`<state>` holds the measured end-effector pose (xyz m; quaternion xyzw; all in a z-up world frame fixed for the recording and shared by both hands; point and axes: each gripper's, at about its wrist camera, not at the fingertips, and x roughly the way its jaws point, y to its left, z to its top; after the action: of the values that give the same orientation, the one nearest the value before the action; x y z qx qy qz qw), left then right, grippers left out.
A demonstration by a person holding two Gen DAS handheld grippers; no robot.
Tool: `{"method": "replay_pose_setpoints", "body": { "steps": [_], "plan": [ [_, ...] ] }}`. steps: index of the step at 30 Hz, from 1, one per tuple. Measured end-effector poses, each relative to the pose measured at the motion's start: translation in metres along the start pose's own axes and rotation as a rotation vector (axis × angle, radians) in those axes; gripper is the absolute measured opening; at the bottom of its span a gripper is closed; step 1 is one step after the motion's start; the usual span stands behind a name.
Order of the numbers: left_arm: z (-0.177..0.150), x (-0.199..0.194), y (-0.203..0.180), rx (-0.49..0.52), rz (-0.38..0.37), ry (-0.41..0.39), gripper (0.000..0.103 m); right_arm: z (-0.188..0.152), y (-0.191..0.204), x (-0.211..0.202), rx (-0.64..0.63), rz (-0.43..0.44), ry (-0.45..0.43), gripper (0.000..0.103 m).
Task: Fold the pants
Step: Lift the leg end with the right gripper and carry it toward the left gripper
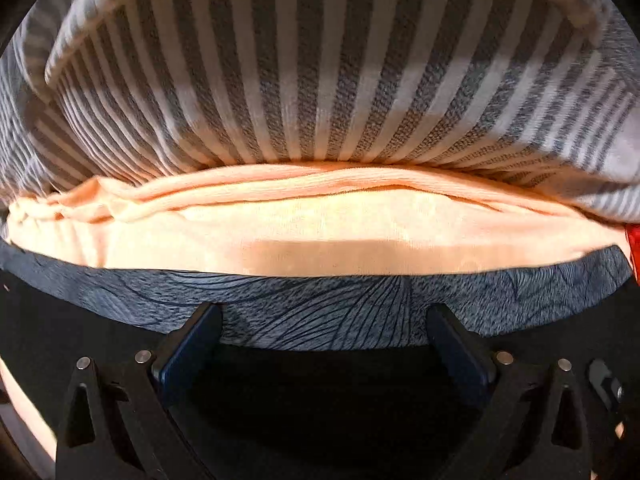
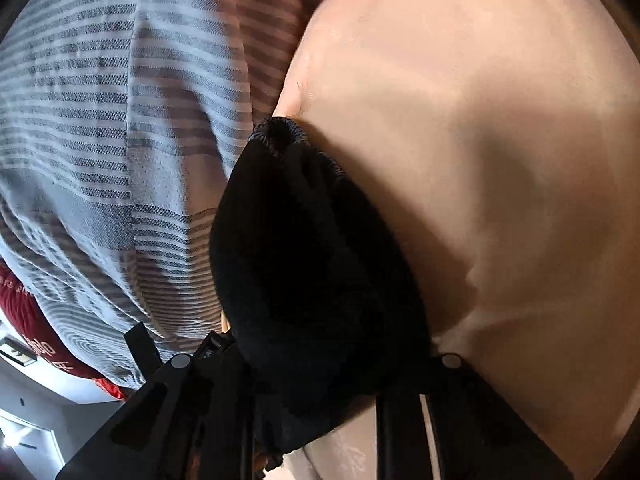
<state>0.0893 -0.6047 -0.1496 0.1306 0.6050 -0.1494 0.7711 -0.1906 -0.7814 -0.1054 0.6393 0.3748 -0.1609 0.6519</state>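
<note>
The right gripper [image 2: 320,352] is clamped on a bunched black pants hem [image 2: 304,216] above the peach sheet [image 2: 480,140]; the left gripper [image 1: 324,320] gapes empty near dark patterned fabric [image 1: 320,308]; apparently mid-fold; next, carry the hem across and align.

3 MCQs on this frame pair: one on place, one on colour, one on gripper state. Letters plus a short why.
1. In the left wrist view, what lies directly beyond the peach fabric?
A. striped cloth
B. bare wood
C. a metal tray

2. What colour is the garment at the right gripper?
A. yellow
B. black
C. green

3. How do the left gripper jaws stand?
A. clamped on peach fabric
B. shut on nothing
C. apart, nothing between them

Key: 1 A, the grey and white striped cloth rises right behind it. 2 B, the bunched fabric is black. 3 C, a wide gap shows patterned grey fabric beyond.
</note>
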Motion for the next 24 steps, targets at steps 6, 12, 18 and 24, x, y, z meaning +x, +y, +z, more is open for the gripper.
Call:
{"method": "replay_pose_setpoints", "body": {
  "steps": [6, 12, 18, 24],
  "plan": [
    [-0.022, -0.026, 0.031, 0.023, -0.017, -0.017, 0.103, -0.004, 0.016, -0.003, -0.015, 0.024, -0.012, 0.014],
    [-0.055, -0.018, 0.045, 0.053, -0.013, 0.031, 0.074, -0.013, 0.038, -0.01, -0.046, 0.049, -0.019, 0.013],
    [-0.058, -0.01, 0.054, 0.095, -0.07, 0.0, 0.063, -0.034, 0.081, -0.02, -0.171, 0.01, -0.029, 0.013],
    [-0.069, -0.008, 0.053, 0.116, -0.107, -0.035, 0.063, -0.064, 0.136, -0.02, -0.288, -0.009, -0.038, 0.013]
  ]
}}
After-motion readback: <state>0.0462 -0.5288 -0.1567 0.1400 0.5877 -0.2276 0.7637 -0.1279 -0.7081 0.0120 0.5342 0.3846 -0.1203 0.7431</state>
